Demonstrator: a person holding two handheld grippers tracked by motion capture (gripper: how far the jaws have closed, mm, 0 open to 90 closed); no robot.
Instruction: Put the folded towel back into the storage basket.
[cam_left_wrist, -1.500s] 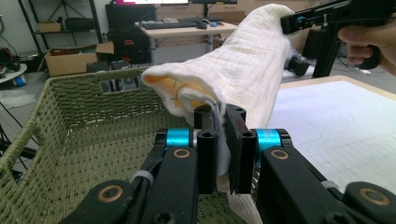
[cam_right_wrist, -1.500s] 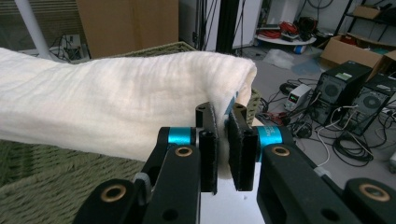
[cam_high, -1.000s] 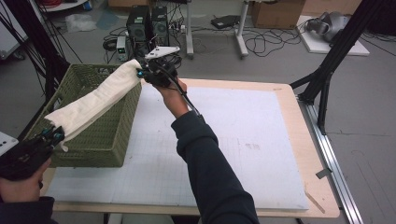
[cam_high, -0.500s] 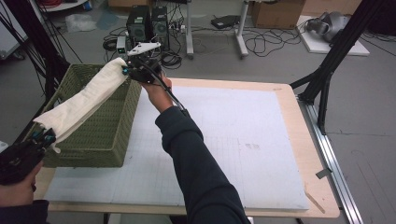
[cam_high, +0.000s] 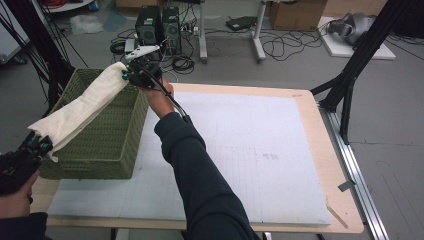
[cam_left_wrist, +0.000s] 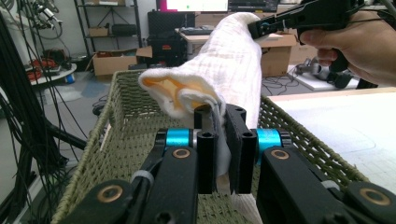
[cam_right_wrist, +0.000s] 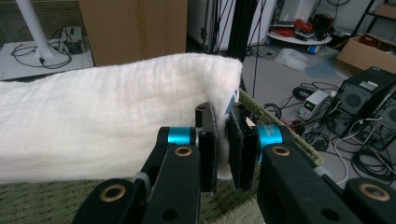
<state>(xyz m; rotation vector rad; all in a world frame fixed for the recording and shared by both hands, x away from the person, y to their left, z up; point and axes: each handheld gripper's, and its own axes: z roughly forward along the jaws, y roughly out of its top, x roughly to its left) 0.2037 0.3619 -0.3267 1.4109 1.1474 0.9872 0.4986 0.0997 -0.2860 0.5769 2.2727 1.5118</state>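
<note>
A cream-white cloth (cam_high: 80, 107) hangs stretched in the air above a green woven basket (cam_high: 107, 135) at the left end of the table (cam_high: 320, 165), held at both ends by a person working two hand-held grippers. The fabric is thick and softly textured, bunched into a long band; in the left gripper view its near end folds open to show a yellowish inner side. The left gripper (cam_left_wrist: 223, 135) is clamped on the near end of the cloth, its jaws pressed against the fabric. The right gripper (cam_right_wrist: 223, 140) pinches the far end over the basket's far rim, jaws closed tight on the cloth. Compared with a second ago, the right gripper has travelled leftward and away from the person, from over the basket's right wall to its far edge, and the left gripper has shifted slightly left, carrying the cloth with them.
</note>
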